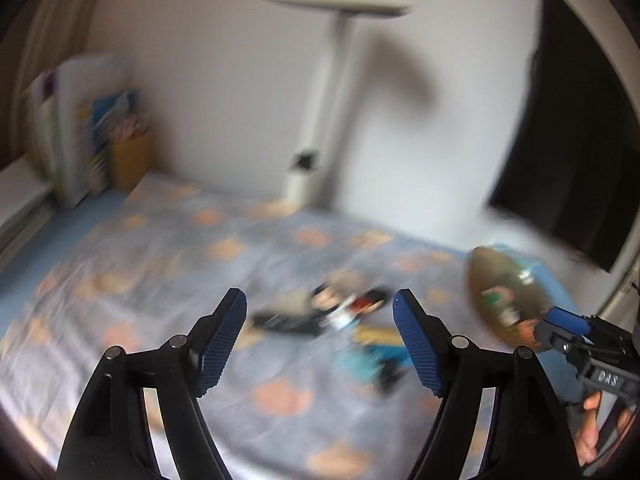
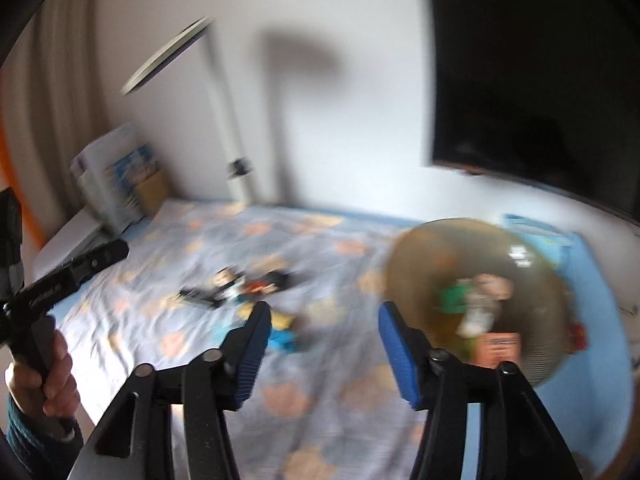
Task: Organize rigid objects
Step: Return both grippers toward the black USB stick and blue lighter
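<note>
Both views are motion-blurred. Several small toy figures (image 1: 340, 312) lie in a loose pile mid-table on a patterned cloth (image 1: 160, 280); they also show in the right wrist view (image 2: 248, 284). A brownish translucent bowl (image 2: 472, 280) at the right holds a few small items (image 2: 476, 300); it also shows in the left wrist view (image 1: 508, 296). My left gripper (image 1: 320, 336) is open and empty, above the cloth just short of the pile. My right gripper (image 2: 324, 348) is open and empty, between the pile and the bowl.
A white desk lamp (image 1: 328, 100) stands at the back by the wall. Books and boxes (image 1: 92, 136) stand at the back left. A dark monitor (image 2: 532, 80) hangs at the right. A blue mat (image 2: 600, 320) lies under the cloth.
</note>
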`<state>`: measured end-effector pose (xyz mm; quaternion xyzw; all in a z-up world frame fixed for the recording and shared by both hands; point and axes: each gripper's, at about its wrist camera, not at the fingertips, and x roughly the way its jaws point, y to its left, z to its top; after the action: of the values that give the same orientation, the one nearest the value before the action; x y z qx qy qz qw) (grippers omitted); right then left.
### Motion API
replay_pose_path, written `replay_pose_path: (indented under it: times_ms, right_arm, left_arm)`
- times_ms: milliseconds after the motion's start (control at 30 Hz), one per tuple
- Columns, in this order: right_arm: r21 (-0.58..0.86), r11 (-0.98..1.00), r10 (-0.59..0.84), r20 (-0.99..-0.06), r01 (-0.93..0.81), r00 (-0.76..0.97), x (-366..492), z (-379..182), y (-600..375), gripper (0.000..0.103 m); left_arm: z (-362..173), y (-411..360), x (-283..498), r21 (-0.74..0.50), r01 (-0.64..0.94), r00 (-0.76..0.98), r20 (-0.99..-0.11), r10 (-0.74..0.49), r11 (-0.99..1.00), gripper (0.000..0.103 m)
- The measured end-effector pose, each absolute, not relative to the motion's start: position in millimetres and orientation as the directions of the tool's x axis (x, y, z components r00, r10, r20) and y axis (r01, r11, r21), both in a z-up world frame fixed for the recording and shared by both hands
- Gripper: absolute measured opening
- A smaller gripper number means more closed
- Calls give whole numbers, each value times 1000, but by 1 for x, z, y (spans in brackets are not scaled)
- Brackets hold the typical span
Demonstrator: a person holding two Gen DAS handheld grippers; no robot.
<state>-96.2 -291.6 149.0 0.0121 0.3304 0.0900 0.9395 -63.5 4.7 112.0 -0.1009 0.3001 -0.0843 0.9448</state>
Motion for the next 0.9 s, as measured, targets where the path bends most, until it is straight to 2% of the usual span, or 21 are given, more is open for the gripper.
replay_pose_path:
  times_ms: [133, 300, 333, 667, 900]
  right_arm:
    - [61, 969, 218, -662, -239, 717, -91, 96, -243, 60]
    - [104, 948, 280, -716, -300, 639, -79, 35, -213, 60]
    - [115, 946, 289, -724, -304, 626, -77, 28, -210, 60]
    - [92, 951, 263, -740, -294, 619, -72, 9, -209, 60]
    - [126, 951, 280, -737, -283, 615, -70, 9, -214, 61]
  left_arm:
    - [64, 29, -66, -262, 37, 787, -587, -190, 964, 74]
    - [20, 54, -58, -408, -16, 741, -618, -263, 913, 74]
    - [17, 56, -58, -407, -27, 740, -622, -256, 913, 74]
    - [12, 39, -56, -328, -12, 723, -656, -218, 945, 74]
    - [11, 44, -50, -374, 30, 659, -690, -300, 927, 74]
